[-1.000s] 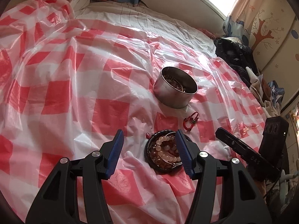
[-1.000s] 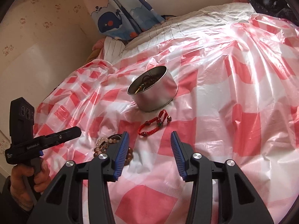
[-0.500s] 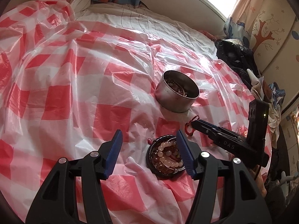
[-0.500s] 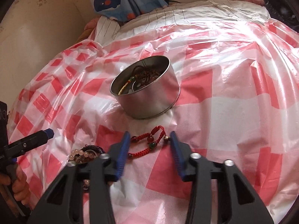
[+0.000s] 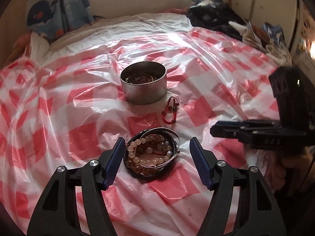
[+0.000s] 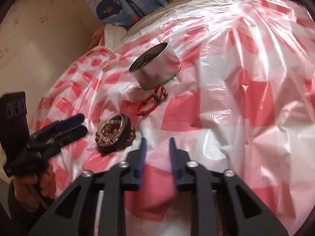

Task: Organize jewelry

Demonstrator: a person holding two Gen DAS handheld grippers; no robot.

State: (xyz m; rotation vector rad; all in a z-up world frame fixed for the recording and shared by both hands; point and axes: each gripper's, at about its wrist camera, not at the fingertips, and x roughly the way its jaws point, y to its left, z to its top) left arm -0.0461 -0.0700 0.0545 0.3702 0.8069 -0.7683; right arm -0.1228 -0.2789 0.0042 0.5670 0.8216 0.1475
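Note:
A pile of beaded bracelets and bangles [image 5: 151,155] lies on the red-checked plastic sheet [image 5: 59,118]. It sits between the blue pads of my left gripper [image 5: 157,140], whose jaws are opening and do not press on it. A red cord bracelet [image 5: 171,110] lies loose just in front of the round metal tin [image 5: 143,90], which holds more jewelry. My right gripper [image 6: 157,140] hovers over bare sheet, short of the red cord bracelet [image 6: 151,102], jaws narrow but opening, nothing between them. From the right wrist I see the pile [image 6: 114,131], the tin [image 6: 157,72] and the left gripper [image 6: 83,123].
The sheet covers a bed and is crumpled into ridges. Dark clothes [image 5: 212,19] are heaped at the far right corner. A whale-print curtain [image 6: 118,5] hangs at the far left by the wall. A hand [image 6: 25,182] grips the left tool. The right gripper [image 5: 213,130] reaches in from the right.
The left view has swung round and its jaws have widened around the pile. The right gripper reached the red cord bracelet, then drew back without it, jaws narrower than a second ago.

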